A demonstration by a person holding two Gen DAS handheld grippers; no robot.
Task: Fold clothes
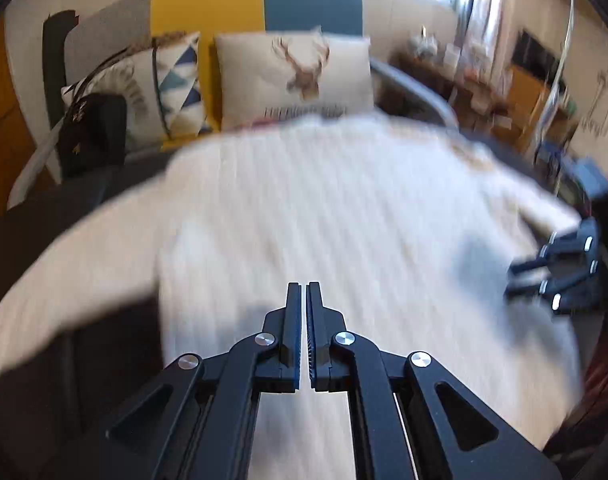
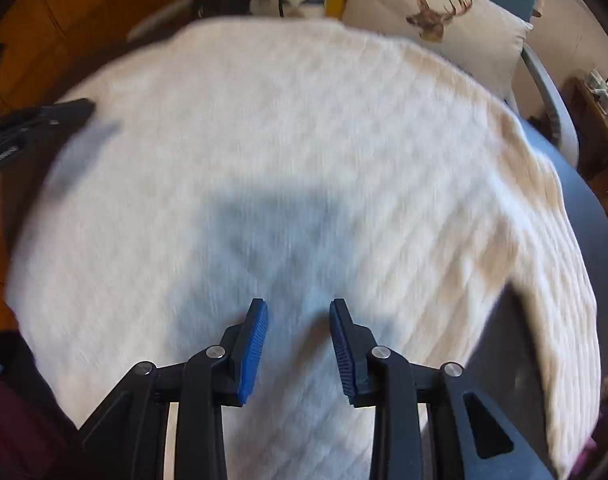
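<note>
Cream knit sweater (image 2: 288, 152) lay spread flat on the dark table (image 2: 592, 216), near the cushions (image 1: 300, 76). Judged soft, limp, light — best pinched at a hem or sleeve edge. Left gripper (image 1: 304, 292) hovered closed, empty; right gripper (image 2: 299, 312) hovered open.

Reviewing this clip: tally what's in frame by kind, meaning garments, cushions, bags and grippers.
Garments: 1, the cream knitted sweater spread flat.
Cushions: 2, the beige deer-print cushion and the white cushion with blue triangles.
Bags: 1, the black handbag.
Grippers: 2, the left gripper and the right gripper.
Total: 6.
</note>
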